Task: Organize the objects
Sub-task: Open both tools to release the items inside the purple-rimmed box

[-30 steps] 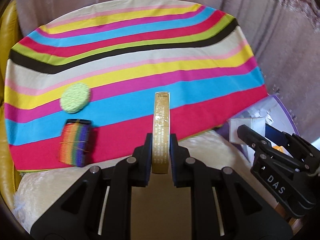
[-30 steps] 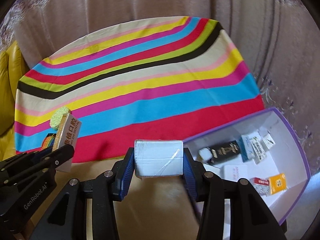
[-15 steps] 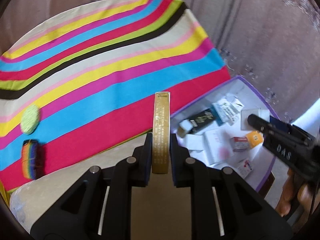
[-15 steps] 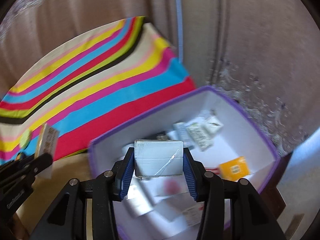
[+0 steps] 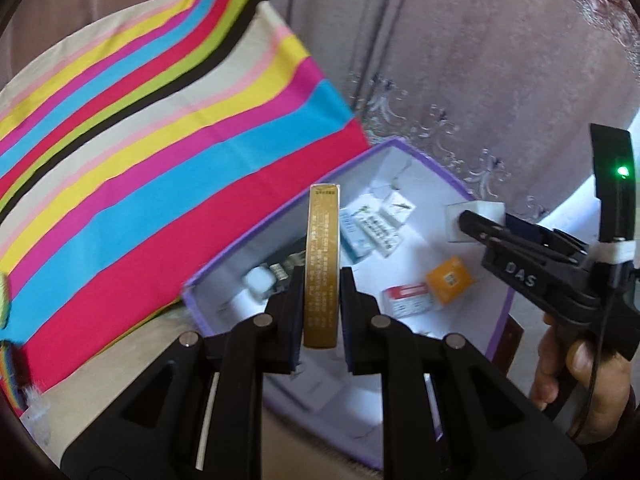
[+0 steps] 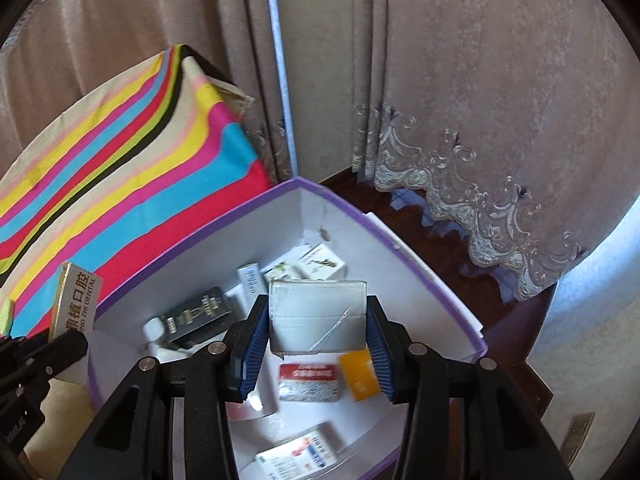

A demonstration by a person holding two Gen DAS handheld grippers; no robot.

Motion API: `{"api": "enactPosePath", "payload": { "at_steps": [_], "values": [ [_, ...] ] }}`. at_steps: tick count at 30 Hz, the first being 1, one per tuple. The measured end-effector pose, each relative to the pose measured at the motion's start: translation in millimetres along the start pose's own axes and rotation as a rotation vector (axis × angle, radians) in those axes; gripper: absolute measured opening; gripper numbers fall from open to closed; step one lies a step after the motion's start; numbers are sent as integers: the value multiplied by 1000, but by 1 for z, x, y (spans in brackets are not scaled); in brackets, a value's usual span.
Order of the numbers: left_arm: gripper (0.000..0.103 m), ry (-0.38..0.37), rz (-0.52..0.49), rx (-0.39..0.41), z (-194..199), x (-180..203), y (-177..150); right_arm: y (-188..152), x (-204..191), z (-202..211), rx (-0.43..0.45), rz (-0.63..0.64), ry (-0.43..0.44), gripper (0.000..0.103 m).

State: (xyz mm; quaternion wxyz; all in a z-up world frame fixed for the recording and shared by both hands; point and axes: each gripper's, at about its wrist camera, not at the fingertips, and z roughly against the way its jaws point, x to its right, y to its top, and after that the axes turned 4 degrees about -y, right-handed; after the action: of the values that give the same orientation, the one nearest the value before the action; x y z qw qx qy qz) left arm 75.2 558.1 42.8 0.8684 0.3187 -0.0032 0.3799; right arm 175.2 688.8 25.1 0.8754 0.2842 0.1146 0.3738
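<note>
Holding a thin gold box (image 5: 321,264) edge-on, the left tool (image 5: 321,300) has both pads pressed on its flat faces; the box stands upright over the near-left part of the purple-rimmed storage box (image 5: 420,158). The right tool (image 6: 318,344) pinches a white box wrapped in clear film (image 6: 318,316) between its blue pads, over the middle of the same storage box (image 6: 224,216). From the left wrist view, the right tool (image 5: 476,222) shows at the right edge, with the white box (image 5: 486,210) at its tip and a person's hand (image 5: 576,376) on the grip. From the right wrist view, the gold box (image 6: 76,300) shows at the left with "DENTAL" print. Inside the storage box lie a black box (image 6: 200,312), an orange box (image 6: 360,376), a red-and-white pack (image 6: 310,380), a white-and-blue box (image 6: 300,452) and small white boxes at the far side (image 6: 320,264). A striped cloth (image 5: 160,152) covers the surface left of the storage box, which sits just beside it. On the cloth's far-left edge, a green round thing (image 5: 3,300) and a rainbow-striped item (image 5: 10,376) are only partly in view. Curtains (image 6: 480,100) hang behind.
</note>
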Motion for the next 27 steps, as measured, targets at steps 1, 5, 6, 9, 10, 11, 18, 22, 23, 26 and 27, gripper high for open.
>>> {"api": "enactPosePath", "payload": {
  "at_steps": [1,5,6,9,10,11,18,22,23,26,27],
  "values": [
    [19,-7,-6,-2,-3,4,2,3,4,-2,-1,-2,-1,47],
    [19,-40,-22,-14,-17,21,12,9,17,-1,14,-20,-11,48],
    [19,-47,-22,-16,-21,24,15,11,20,0,16,-28,-10,50],
    [19,-81,-31,-15,-28,26,23,14,30,2,27,-55,-15,62],
    [19,-90,-31,-13,-31,26,25,14,34,3,32,-62,-18,63],
    [19,-107,-27,-9,-34,25,29,14,36,4,34,-68,-20,64],
    [48,-176,-1,-21,-42,17,37,10,46,6,28,-91,-25,65],
    [48,-177,37,-8,-32,4,37,9,46,7,23,-93,-22,65],
    [48,-172,49,-3,-28,-1,36,9,45,8,24,-91,-19,65],
    [48,-176,84,18,-14,-16,33,8,38,12,25,-78,-16,65],
    [48,-174,94,24,-9,-21,32,8,35,14,25,-72,-11,65]
  ]
}}
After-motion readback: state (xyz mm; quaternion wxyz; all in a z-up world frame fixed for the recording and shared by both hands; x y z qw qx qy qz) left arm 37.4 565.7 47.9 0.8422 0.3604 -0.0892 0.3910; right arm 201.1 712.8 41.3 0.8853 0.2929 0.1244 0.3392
